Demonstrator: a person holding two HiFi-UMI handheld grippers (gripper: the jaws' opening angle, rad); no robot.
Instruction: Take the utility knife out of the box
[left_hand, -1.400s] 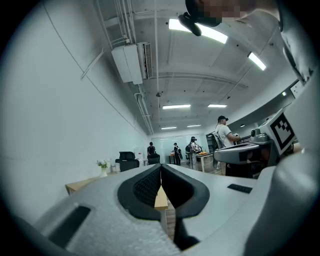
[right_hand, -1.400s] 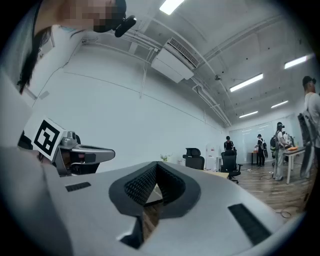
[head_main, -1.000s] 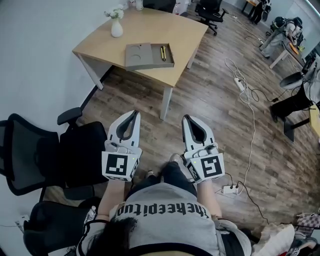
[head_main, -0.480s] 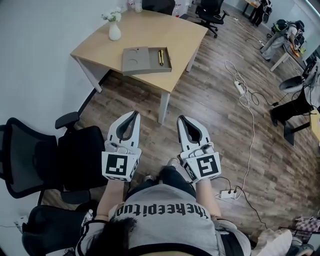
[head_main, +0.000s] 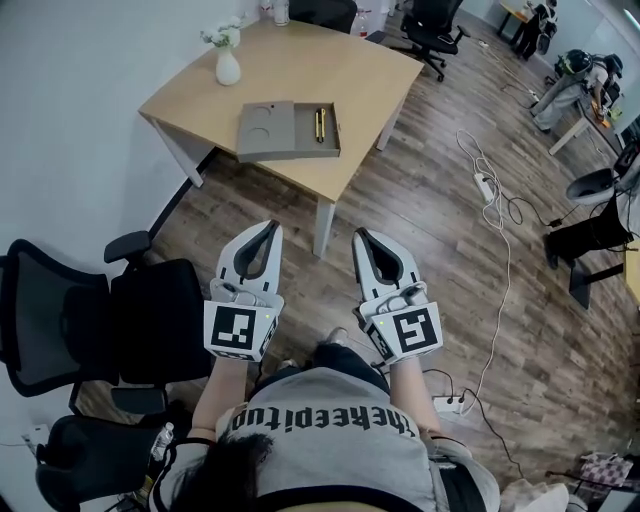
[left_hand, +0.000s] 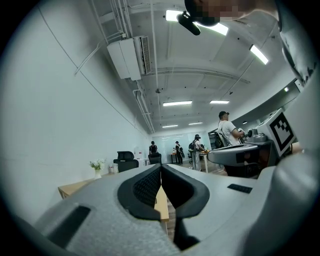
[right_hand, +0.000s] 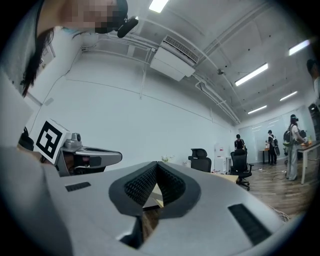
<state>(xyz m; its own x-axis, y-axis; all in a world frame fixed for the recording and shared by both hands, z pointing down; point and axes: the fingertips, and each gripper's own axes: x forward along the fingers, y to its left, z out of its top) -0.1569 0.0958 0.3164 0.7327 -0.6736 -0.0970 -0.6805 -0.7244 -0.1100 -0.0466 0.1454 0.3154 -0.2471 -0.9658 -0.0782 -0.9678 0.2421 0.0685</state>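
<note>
A flat grey box (head_main: 275, 131) lies open on the wooden table (head_main: 350, 80) at the top of the head view. A slim gold utility knife (head_main: 320, 124) rests in the box's right compartment. My left gripper (head_main: 271, 227) and right gripper (head_main: 360, 236) are held side by side above the floor, well short of the table and pointing toward it. Both are shut with nothing between their pads. In the left gripper view the left gripper (left_hand: 161, 168) has its jaws meeting at the tips, and so does the right gripper (right_hand: 156, 165) in the right gripper view.
A white vase with flowers (head_main: 228, 62) stands at the table's far left corner. Black office chairs (head_main: 70, 320) sit to my left, against the wall. A power strip and white cable (head_main: 482, 185) trail over the wooden floor at right. People work at desks far right.
The table and box have drifted lower and slightly left in the head view as I move closer. Both grippers stay shut and side by side.
</note>
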